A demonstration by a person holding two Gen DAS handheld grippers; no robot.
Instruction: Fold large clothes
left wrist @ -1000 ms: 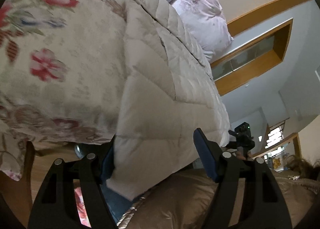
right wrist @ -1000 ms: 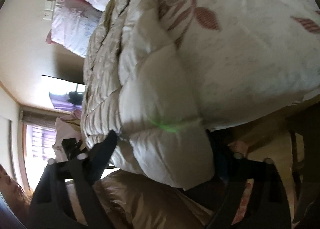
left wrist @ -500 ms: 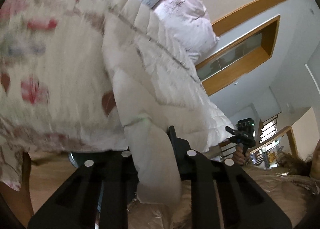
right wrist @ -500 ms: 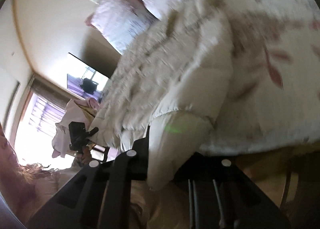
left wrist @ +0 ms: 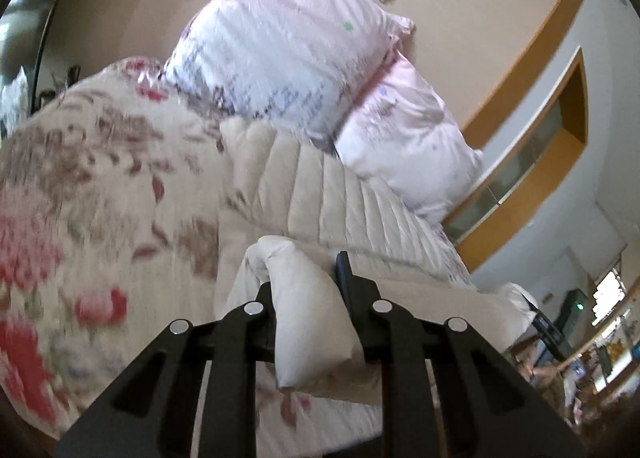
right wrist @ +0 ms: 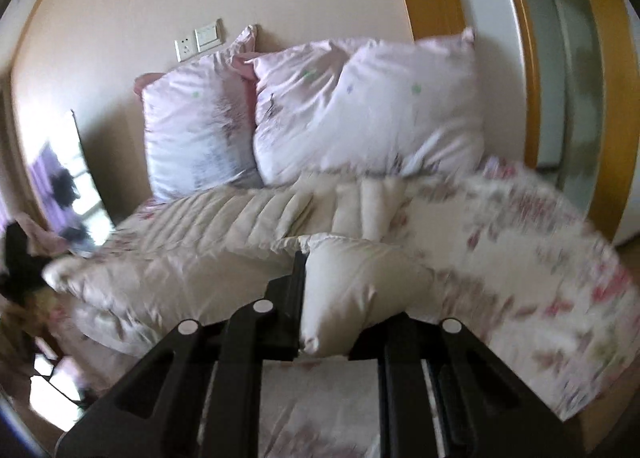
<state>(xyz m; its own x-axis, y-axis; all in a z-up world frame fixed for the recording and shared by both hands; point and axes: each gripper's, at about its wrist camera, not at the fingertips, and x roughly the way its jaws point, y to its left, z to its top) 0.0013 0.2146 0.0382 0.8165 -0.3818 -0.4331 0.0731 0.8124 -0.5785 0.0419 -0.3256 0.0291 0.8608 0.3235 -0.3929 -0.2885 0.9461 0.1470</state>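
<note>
2 grippers clenched on cream quilted coat [left wrist: 320, 194] spread on floral bed cover [left wrist: 80, 186] below pillows [right wrist: 360, 110] | left gripper [left wrist: 308, 290] pinches 1 padded corner, right gripper [right wrist: 340, 282] another | handling: puffy, light, soft, likely slick; hold hem corners, keep taut | unclear: motion blur, far end beneath pillows hidden

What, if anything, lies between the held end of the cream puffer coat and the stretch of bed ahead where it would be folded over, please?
Nothing visible does. Both tongs, left and right, grip the cream puffer coat, and only the coat's own quilted body lies ahead, short of the pillows.
</note>
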